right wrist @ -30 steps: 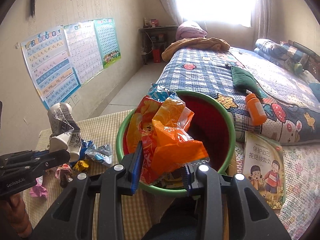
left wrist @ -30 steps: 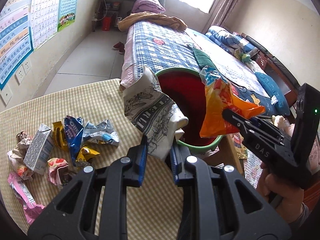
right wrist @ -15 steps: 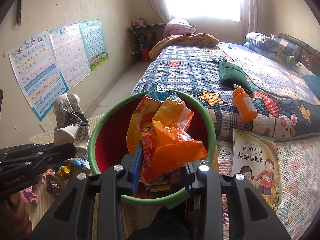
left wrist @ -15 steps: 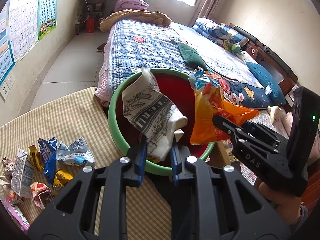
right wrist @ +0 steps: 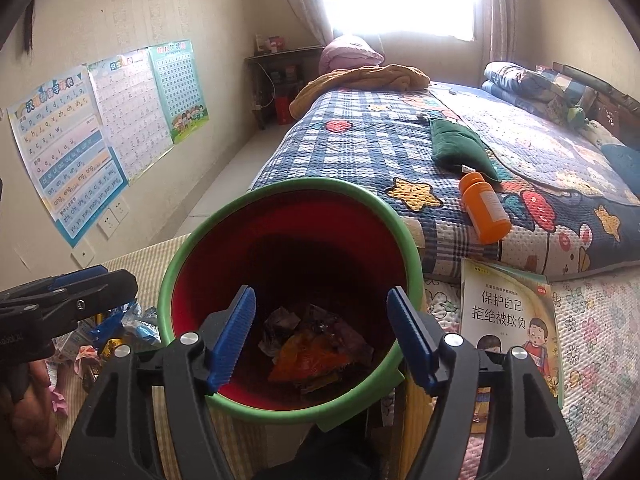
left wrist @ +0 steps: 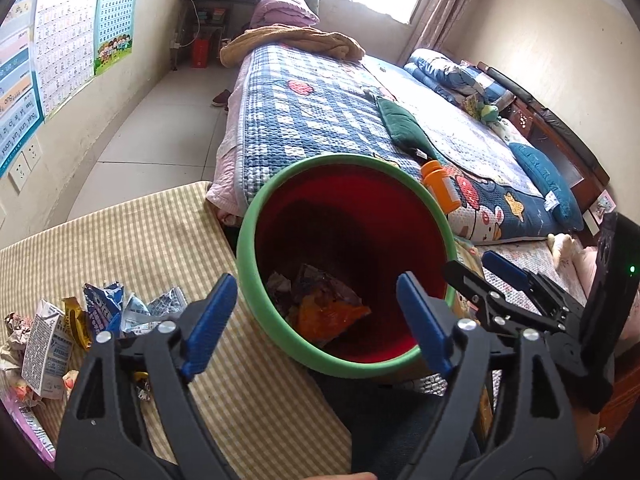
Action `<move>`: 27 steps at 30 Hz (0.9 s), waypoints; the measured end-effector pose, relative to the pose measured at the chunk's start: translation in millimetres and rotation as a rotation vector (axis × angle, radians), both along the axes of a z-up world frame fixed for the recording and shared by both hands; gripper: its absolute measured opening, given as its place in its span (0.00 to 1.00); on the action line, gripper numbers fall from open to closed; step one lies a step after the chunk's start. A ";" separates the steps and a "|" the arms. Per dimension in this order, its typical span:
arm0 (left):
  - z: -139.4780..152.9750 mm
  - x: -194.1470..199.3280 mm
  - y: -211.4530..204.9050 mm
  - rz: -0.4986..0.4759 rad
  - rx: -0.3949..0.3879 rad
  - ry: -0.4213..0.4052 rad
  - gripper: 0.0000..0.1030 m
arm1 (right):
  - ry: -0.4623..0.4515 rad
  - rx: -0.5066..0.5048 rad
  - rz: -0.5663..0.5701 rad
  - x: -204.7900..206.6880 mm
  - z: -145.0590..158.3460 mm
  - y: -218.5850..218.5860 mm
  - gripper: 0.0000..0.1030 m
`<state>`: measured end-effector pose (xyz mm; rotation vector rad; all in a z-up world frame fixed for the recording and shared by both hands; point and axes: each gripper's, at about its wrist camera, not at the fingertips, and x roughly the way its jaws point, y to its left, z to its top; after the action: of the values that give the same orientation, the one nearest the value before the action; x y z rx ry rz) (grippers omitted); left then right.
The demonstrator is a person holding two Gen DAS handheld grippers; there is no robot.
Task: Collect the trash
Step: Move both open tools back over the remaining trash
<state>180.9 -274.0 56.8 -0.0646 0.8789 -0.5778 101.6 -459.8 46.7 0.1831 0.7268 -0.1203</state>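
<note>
A red bin with a green rim stands beside the table. An orange snack bag and crumpled wrappers lie at its bottom. My left gripper is open and empty over the bin's near rim. My right gripper is open and empty above the bin's mouth; it also shows in the left wrist view. A pile of wrappers and a small white carton lie on the checked tablecloth, left of the left gripper.
A bed with a patchwork quilt runs behind the bin, with an orange bottle and a green cushion on it. A children's book lies to the bin's right. Posters hang on the left wall.
Both grippers opened. The printed paper wrapper from the left and the orange snack bag from the right dropped into the bin. Both grippers moved closer over the bin.
</note>
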 end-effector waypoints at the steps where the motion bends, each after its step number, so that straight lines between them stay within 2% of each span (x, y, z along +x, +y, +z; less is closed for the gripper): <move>1: 1.4 -0.9 3.8 0.011 -0.001 -0.004 0.84 | -0.003 0.000 -0.002 -1.2 1.2 0.9 0.75; 2: 3.0 -1.9 7.9 0.021 -0.001 -0.008 0.86 | -0.005 -0.001 -0.003 -2.7 2.6 2.4 0.77; 4: 6.9 -5.3 16.5 0.046 0.001 -0.021 0.94 | -0.013 -0.005 -0.004 -5.9 6.2 6.0 0.88; 5: 8.7 -7.4 20.4 0.054 0.001 -0.025 0.94 | -0.017 -0.006 -0.005 -7.4 8.3 7.7 0.93; 16: 17.7 -37.9 73.2 0.122 -0.002 -0.030 0.94 | -0.043 -0.032 0.037 -25.8 29.9 45.4 0.93; 27: 19.9 -77.5 135.8 0.207 -0.006 -0.024 0.95 | -0.047 -0.051 0.147 -40.5 42.7 106.5 0.93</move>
<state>103.4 -138.2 76.6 -0.1522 0.8359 -0.3869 61.1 -353.3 89.4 0.0834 0.6873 0.0054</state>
